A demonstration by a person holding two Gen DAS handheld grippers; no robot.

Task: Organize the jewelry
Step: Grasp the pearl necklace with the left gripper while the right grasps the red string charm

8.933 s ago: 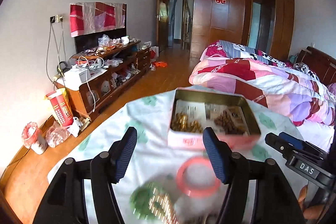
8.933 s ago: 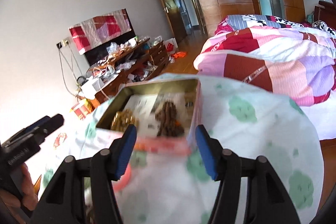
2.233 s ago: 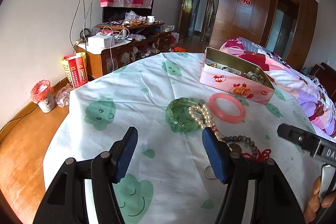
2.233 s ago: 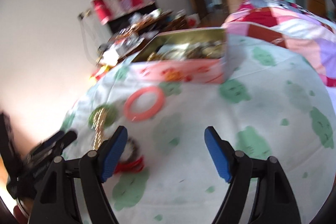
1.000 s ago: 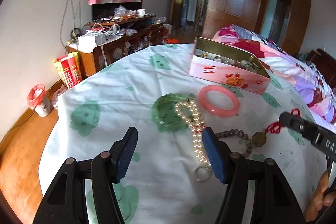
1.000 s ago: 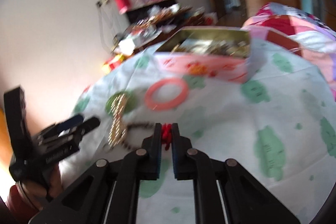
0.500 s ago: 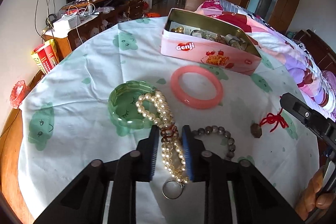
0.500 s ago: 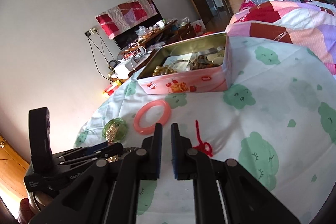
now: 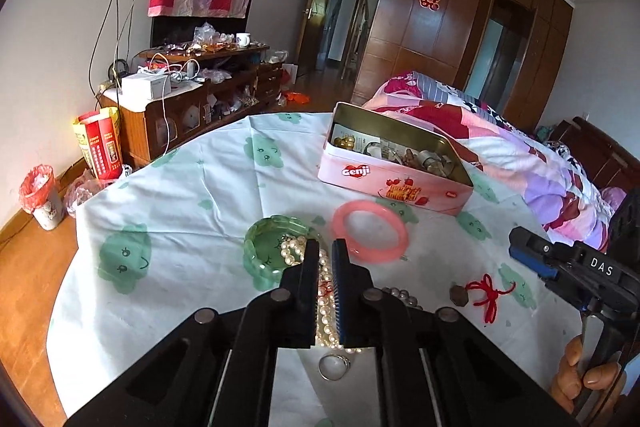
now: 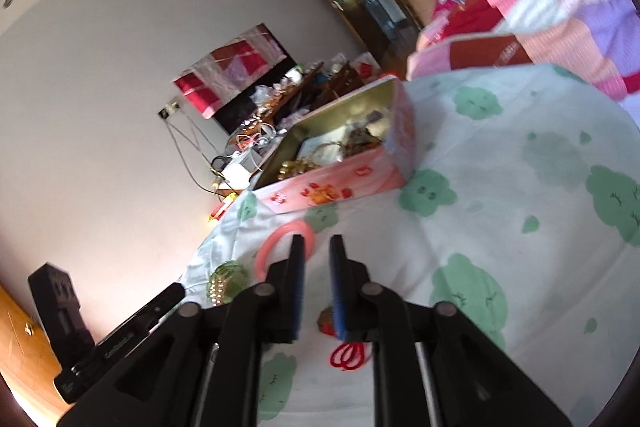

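Observation:
A pink open tin [image 9: 394, 183] with jewelry inside stands on the cloth-covered table [image 9: 192, 211]. In front of it lie a pink bangle [image 9: 370, 231], a green bangle [image 9: 272, 251], a pearl necklace [image 9: 326, 301], a dark bead bracelet [image 9: 402, 294], a silver ring [image 9: 334, 367] and a red-cord pendant [image 9: 486, 293]. My left gripper [image 9: 325, 253] is shut on the pearl necklace. My right gripper [image 10: 317, 247] is nearly closed and empty, above the red-cord pendant [image 10: 348, 353], pointing toward the tin [image 10: 340, 163].
A bed with a patchwork quilt [image 9: 532, 155] lies right of the table. A cluttered wooden cabinet [image 9: 188, 99] stands at the left wall, with a red box [image 9: 100, 143] and a small bin [image 9: 40, 195] on the floor.
My left gripper has closed on the pearl necklace and lowered its view angle. My right gripper has tilted and swung toward the tin; the red-cord pendant lies on the cloth below it.

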